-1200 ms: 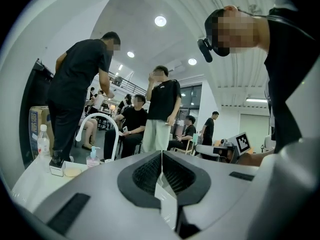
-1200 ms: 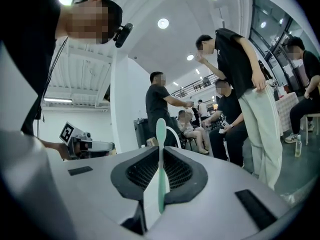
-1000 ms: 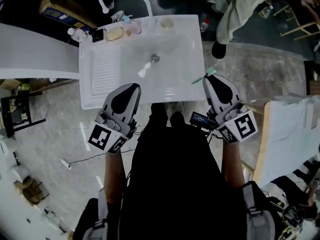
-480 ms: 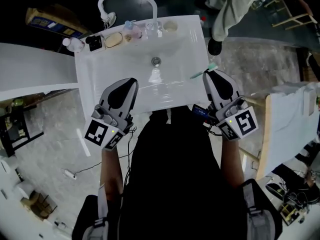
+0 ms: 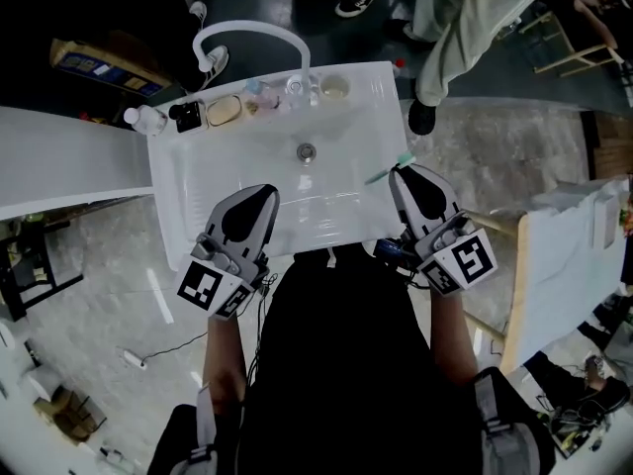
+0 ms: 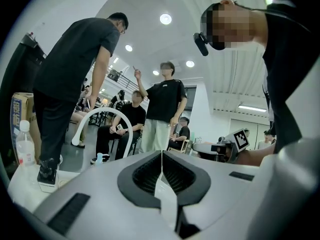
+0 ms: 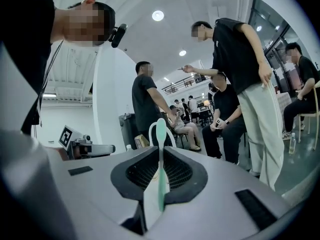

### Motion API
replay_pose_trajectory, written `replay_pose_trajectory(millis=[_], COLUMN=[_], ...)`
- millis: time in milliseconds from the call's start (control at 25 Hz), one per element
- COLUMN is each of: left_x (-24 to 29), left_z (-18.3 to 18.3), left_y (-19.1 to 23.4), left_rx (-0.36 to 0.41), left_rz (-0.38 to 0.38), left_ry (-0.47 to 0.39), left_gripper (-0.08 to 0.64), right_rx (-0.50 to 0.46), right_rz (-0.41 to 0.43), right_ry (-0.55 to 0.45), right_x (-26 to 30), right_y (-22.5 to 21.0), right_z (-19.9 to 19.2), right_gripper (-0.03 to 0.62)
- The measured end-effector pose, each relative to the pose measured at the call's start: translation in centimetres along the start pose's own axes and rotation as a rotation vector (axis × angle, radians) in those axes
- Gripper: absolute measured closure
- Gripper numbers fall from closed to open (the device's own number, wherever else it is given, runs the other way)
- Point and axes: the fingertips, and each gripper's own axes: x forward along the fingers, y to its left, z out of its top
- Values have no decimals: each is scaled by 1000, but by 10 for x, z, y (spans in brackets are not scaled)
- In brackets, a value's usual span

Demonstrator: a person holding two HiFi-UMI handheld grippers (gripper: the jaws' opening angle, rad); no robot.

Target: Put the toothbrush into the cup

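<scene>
Head view: a white washbasin [image 5: 193, 201] lies below the person, with an arched white faucet [image 5: 252, 34] at its far rim. Along that rim, from the left, stand a clear bottle [image 5: 145, 119], a bar of soap [image 5: 225, 110] and, right of the faucet's foot, a pale round cup [image 5: 334, 87]. The left gripper [image 5: 263, 193] hangs over the basin's near left part, its marker cube [image 5: 211, 287] toward the person. The drain [image 5: 307, 150] sits mid-basin, between the two grippers and beyond them. The right gripper [image 5: 400, 172] hangs over the near right edge and pinches the toothbrush [image 5: 388, 169], whose green head juts past the tips, well apart from the cup. A bystander [image 5: 465, 13] in light trousers stands beyond the basin's right corner.

Left gripper view: the jaws meet along one line with nothing between them.

Right gripper view: the jaws clamp the green toothbrush [image 7: 160, 134], which stands upright between the pads [image 7: 177, 170].
</scene>
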Motion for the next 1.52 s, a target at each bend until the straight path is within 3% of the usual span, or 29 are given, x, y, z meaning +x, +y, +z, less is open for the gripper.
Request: replay_pose_trajectory(millis=[320,720,1280,1520], left_x=[34,87,139,157], left_z=[-15,-28,-56,-70], left_y=[12,28,49,51], left_rx=[-37,-49,-54,-27], left_rz=[-1,-34,-70,-127], left_ry=[59,102,104,92], left_gripper=[549,549,549,549], right_rx=[5,27,41,43], right_rz=[33,74,93,89], right_ry=[50,24,-39,-49], right_x=[29,82,148,165], right_y=[-28,-67,-110,-125], right_z=[-11,-7,-10,-19], right_gripper=[555,555,555,555])
